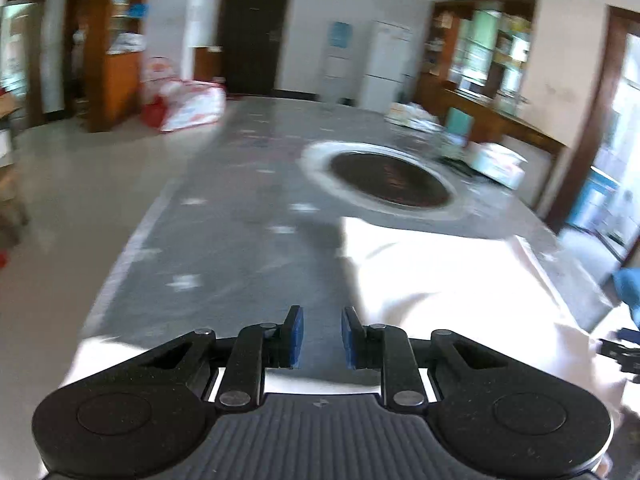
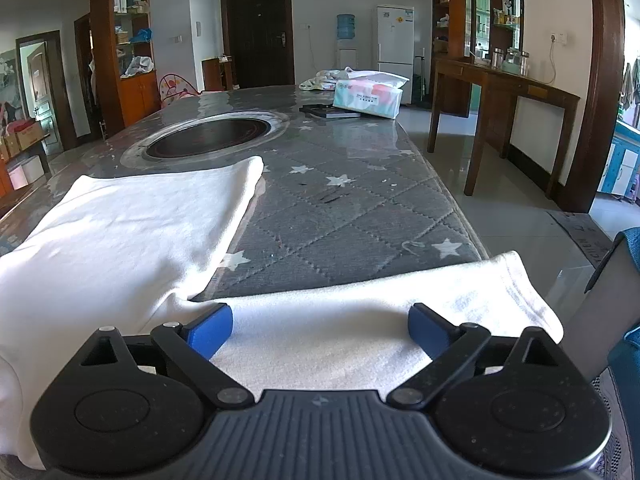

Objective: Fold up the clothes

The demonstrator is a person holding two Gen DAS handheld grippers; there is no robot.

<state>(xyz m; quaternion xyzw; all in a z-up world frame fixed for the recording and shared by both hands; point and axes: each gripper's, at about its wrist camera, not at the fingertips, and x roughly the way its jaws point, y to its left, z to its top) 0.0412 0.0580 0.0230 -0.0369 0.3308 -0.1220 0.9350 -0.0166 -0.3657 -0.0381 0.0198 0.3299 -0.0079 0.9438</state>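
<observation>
At twelve o'clock of the wide-open, empty right gripper (image 2: 320,330) lies the white shirt's sleeve (image 2: 360,320) (running crosswise), nearer than the narrowly parted, empty left gripper (image 1: 322,338).

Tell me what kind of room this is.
Most likely a home dining or living room: a white fridge and water dispenser by the far wall, wooden shelving, and a long table with a built-in round cooktop.

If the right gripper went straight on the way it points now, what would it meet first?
Most likely the white garment: its sleeve lies between the wide-open fingers of the right gripper. Past that comes bare star-patterned table cover; depth is hard to judge.
</observation>
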